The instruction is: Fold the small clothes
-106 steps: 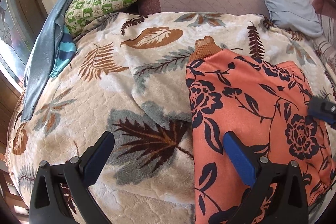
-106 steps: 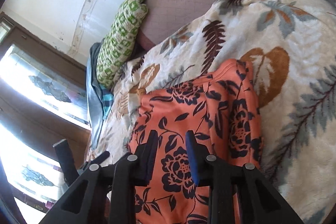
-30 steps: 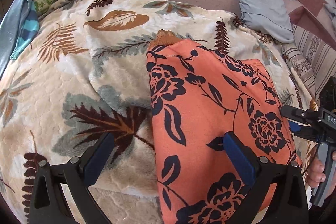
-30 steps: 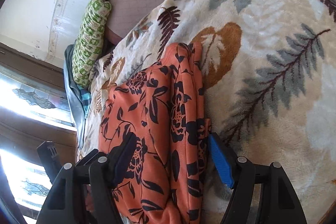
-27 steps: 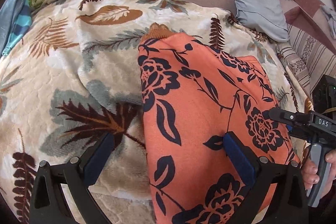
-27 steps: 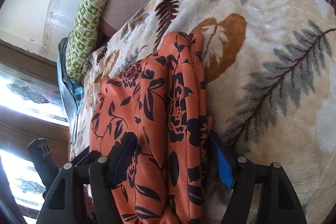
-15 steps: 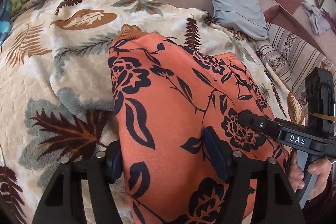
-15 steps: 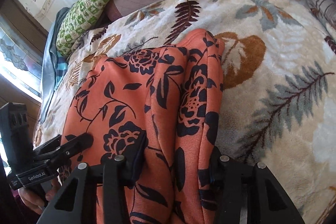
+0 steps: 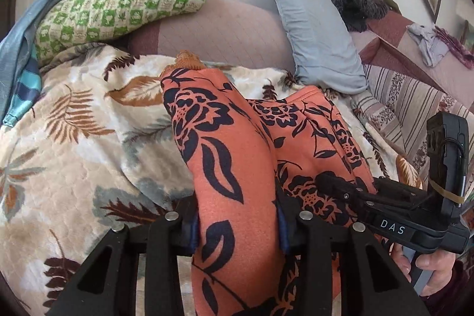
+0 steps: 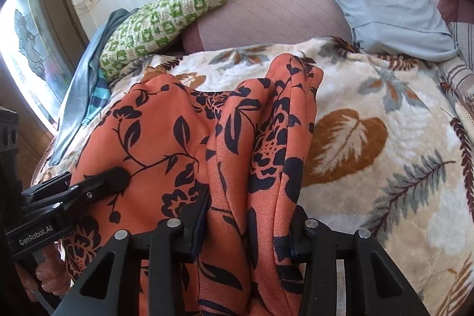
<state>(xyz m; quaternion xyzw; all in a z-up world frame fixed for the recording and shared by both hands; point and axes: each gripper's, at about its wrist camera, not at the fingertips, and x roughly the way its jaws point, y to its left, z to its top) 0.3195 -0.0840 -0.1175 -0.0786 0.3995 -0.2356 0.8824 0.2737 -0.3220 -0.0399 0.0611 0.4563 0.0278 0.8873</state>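
Fabric fills both sets of tongs: the left gripper (image 9: 237,222) pinches a thick roll of the orange floral garment (image 9: 228,156) along its left edge, and the right gripper (image 10: 247,222) clamps the bunched right edge of the same piece. Both pairs of jaws have just been closing, from spread wide around flat cloth a second ago to pressed hard against it now, with the garment between the pads in each view. The near end, which lay flat on the leaf-print blanket (image 9: 71,156) a moment back, now stands up off it in two humps with a valley between. I judge the grasp for a fold is secured and the lift has begun; carrying the near end over toward the far end looks like the next step.

The garment is a soft, slightly fuzzy knit, orange with dark navy flowers and leaves, and it drapes heavily. Beyond the grippers it stretches away over the plush, quilted blanket, ending in a ribbed mustard cuff (image 9: 188,61). Past the cuff lies a mauve quilted cushion (image 9: 219,31). Left of the garment's far end rests a green checked pillow (image 9: 118,5); right of it, a smooth pale-blue pillow (image 9: 314,28).
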